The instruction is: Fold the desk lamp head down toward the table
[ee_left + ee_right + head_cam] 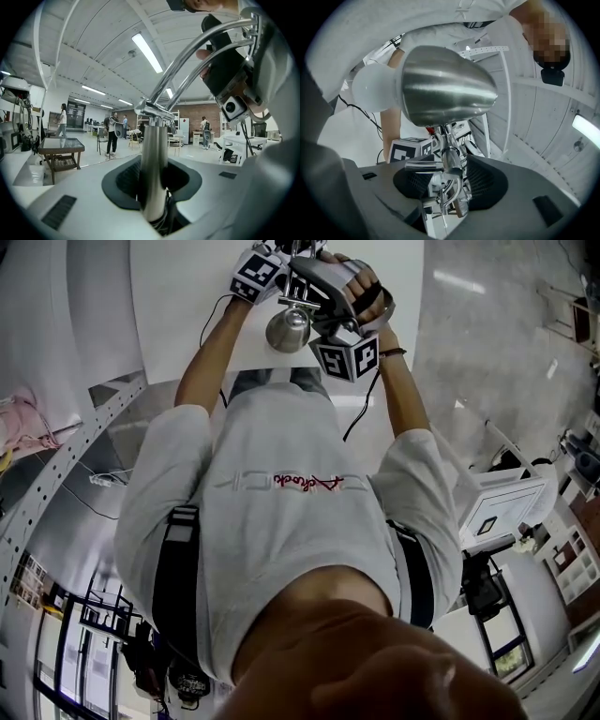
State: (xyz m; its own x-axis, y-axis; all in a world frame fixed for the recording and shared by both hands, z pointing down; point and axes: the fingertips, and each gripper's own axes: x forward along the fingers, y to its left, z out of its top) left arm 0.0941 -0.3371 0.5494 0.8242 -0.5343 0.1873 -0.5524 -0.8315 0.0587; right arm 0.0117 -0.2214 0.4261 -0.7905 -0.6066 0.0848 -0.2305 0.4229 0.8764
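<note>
Head view. Finds the left gripper (272,261) and the right gripper (319,292) raised close together over the white table (178,306). Places the brushed-metal lamp head (288,329) just below and between them. Gives no reading of either set of fingers from this angle.

Left gripper view. Shows the fingers narrowed onto the lamp's upright chrome post (152,154), with dark pads pressing it from both sides and the post standing straight through the notch. Beyond the fingertips, up and to the right, shows twin chrome arm rods (197,56) arcing toward the right gripper. Reads as a steadying hold on the stand.

Right gripper view. Shows the fingers spread wide, pads touching nothing. Between them, ungripped, stands the chrome swivel joint (449,161). Just above and past the fingertips sits the lamp head, its white bulb (370,93) off to the left. Leaves the head's tilt toward the table unreadable here.

Judged step: taking hold near the head while the post is pinned, with the fold itself probably not finished. Next move calls for closing squarely on the joint or the head's neck, then swinging it down toward the table without letting the polished chrome slip or the post twist.
</note>
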